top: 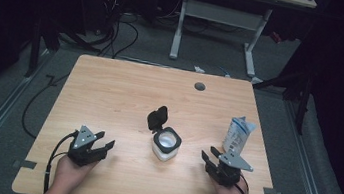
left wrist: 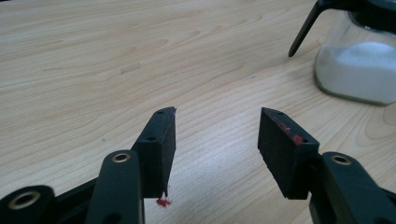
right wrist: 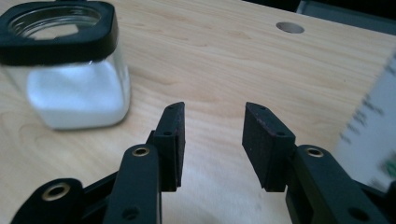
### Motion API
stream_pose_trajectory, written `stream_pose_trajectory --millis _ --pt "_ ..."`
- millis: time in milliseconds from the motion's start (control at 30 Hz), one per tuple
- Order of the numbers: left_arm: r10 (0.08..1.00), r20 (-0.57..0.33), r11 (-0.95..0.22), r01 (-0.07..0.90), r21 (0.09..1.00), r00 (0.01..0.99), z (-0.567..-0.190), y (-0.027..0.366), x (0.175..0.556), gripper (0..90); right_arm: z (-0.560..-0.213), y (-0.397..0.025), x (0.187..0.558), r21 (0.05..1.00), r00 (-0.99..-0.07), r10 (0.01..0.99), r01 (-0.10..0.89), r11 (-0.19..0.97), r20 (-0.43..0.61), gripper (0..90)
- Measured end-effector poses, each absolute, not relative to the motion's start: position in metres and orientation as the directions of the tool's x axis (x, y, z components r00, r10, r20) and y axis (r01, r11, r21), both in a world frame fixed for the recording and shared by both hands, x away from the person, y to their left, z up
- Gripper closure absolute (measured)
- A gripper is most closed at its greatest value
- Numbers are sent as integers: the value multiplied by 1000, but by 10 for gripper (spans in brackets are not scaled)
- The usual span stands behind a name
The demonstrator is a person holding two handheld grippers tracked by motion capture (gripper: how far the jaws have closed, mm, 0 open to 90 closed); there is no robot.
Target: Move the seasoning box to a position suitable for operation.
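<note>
High view: my left gripper (top: 101, 145) and right gripper (top: 208, 158) sit low on the wooden surface (top: 110, 94), both with jaws apart, nothing held. Glass jar (top: 165, 144) of white powder stands between them at the middle, its black lid (top: 157, 118) flipped up and open behind it. White pouch (top: 237, 134) stands upright just beyond my right gripper. Left gripper view: my jaws wide, empty, bare wood between; jar (left wrist: 357, 65) at upper right, well apart. Right gripper view: jaws wide, empty; jar (right wrist: 70, 70) at upper left, open black rim, powder roughly halfway up; pouch (right wrist: 369, 126) blurred at the right edge.
</note>
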State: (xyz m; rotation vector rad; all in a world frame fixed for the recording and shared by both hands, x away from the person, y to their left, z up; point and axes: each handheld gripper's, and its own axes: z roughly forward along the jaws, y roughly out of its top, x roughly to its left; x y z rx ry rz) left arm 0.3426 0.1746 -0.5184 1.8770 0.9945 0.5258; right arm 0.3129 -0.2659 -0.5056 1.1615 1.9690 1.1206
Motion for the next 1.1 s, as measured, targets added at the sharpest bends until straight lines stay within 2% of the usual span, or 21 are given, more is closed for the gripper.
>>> stream_pose_trajectory --millis 200,333,367,433,500,667,967,1033,1100 --pt "811 -61 -240 427 872 581 -517 168 342 466 -497 -241 342 862 -457 886 418 288 -74 636" --pt "813 -71 -234 435 870 578 -516 164 341 472 -505 -229 348 868 -462 886 422 261 -41 641" --pt "813 -70 -232 431 872 579 -515 162 341 481 -506 -226 348 858 -473 879 424 290 -63 642" --pt "809 -66 -235 425 874 584 -514 160 341 504 -508 -223 343 856 -477 875 413 310 -87 644" --pt "803 -58 -248 421 872 593 -513 157 341 525 -510 -224 340 859 -493 868 418 294 -57 644" --pt "784 -71 -250 418 873 617 -507 143 346 575 -513 -215 331 859 -532 842 385 338 -93 675" --pt "775 -116 -212 428 879 622 -496 117 365 676 -513 -205 324 855 -573 814 372 361 -94 719" --pt "771 -126 -204 429 880 624 -494 112 369 704 -513 -205 324 859 -575 814 378 346 -75 720" --pt "765 -119 -209 418 884 633 -491 106 373 786 -513 -205 323 863 -580 811 371 343 -73 729"
